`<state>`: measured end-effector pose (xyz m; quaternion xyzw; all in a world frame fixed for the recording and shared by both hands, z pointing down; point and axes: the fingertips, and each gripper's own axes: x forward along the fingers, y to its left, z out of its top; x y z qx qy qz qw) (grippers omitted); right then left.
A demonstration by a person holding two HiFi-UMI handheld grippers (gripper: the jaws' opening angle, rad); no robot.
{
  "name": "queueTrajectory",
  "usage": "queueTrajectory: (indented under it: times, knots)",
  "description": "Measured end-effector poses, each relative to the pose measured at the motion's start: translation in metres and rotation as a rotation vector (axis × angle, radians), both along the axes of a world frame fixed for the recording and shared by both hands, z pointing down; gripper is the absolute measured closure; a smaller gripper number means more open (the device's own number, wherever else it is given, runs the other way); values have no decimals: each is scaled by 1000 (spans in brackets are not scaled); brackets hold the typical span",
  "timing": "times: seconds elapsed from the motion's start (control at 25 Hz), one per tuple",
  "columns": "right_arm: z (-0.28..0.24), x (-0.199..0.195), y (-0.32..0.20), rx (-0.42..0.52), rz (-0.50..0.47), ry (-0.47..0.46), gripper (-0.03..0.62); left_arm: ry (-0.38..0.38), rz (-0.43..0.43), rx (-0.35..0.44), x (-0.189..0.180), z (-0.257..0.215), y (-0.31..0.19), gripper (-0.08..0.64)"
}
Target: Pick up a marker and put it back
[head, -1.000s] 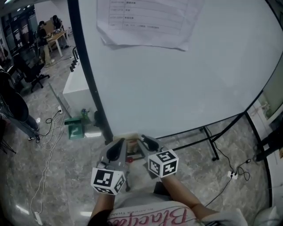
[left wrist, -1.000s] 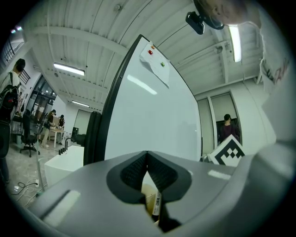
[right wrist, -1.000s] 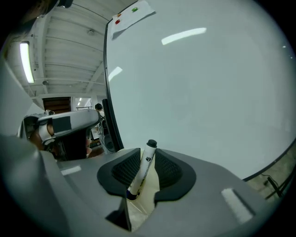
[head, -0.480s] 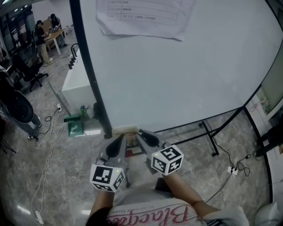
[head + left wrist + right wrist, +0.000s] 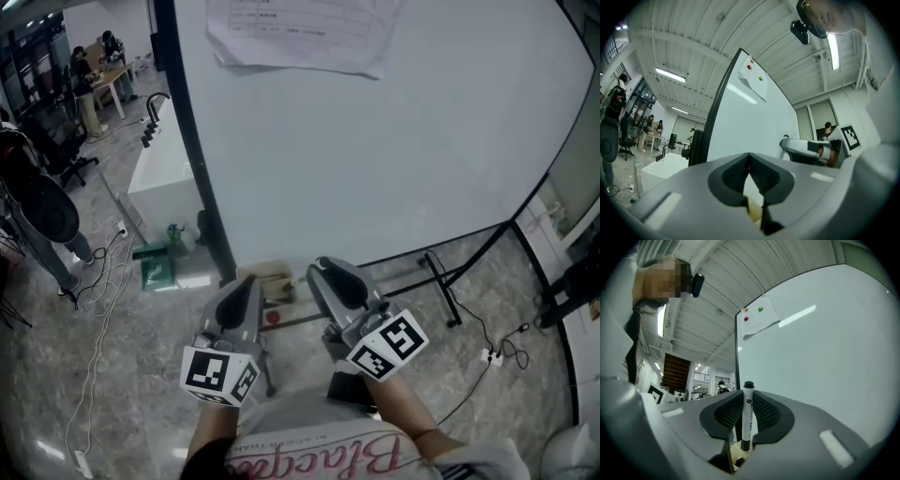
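My right gripper (image 5: 746, 401) is shut on a white marker (image 5: 747, 420) with a black cap, which stands upright between the ribbed pads. In the head view this right gripper (image 5: 330, 274) is raised below the whiteboard (image 5: 375, 150); the marker itself does not show there. A beige holder (image 5: 270, 279) sits on the board's lower rail, and a small red thing (image 5: 272, 317) lies just below it. The same beige holder (image 5: 738, 455) shows under the marker's lower end. My left gripper (image 5: 242, 289) hovers beside the holder. Its pads (image 5: 736, 174) meet with nothing between them.
A paper sheet (image 5: 300, 33) hangs near the whiteboard's top. The board's black stand legs (image 5: 441, 286) spread over the marble floor. A white cabinet (image 5: 157, 183) and a green object (image 5: 156, 273) lie to the left, with cables (image 5: 103, 281) and a person (image 5: 42, 216) beyond.
My right gripper has drawn back from the holder toward my body and swung right, its marker cube tilting. The left gripper has shifted slightly left and back.
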<state>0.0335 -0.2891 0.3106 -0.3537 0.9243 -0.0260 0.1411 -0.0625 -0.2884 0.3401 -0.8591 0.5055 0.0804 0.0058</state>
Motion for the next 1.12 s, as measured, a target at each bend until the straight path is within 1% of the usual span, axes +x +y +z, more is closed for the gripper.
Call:
queueTrajectory:
  times: [0.12, 0.2, 0.28, 0.4, 0.6, 0.68, 0.88, 1.04, 1.12]
  knots:
    - [-13, 1, 8, 45, -10, -25, 526, -20, 21, 54, 3, -8, 5, 561]
    - [-15, 1, 11, 59, -7, -20, 526, 14, 42, 72, 5, -12, 7, 560]
    - [-16, -1, 12, 62, -9, -21, 526, 35, 47, 76, 5, -14, 7, 560]
    - [-14, -4, 15, 60, -19, -15, 526, 18, 40, 78, 4, -14, 7, 560]
    - [-4, -9, 9, 47, -16, 11, 526, 18, 27, 78, 0, -13, 7, 560]
    - [11, -15, -1, 18, -12, 46, 526, 21, 21, 70, -3, -11, 6, 560]
    - [60, -34, -24, -92, -18, 149, 525, 20, 11, 59, -10, -8, 9, 560]
    - [86, -45, -32, -166, -32, 176, 525, 22, -6, 42, -16, -2, 12, 560]
    - [97, -49, -36, -218, -34, 182, 525, 23, -12, 35, -18, 0, 12, 560]
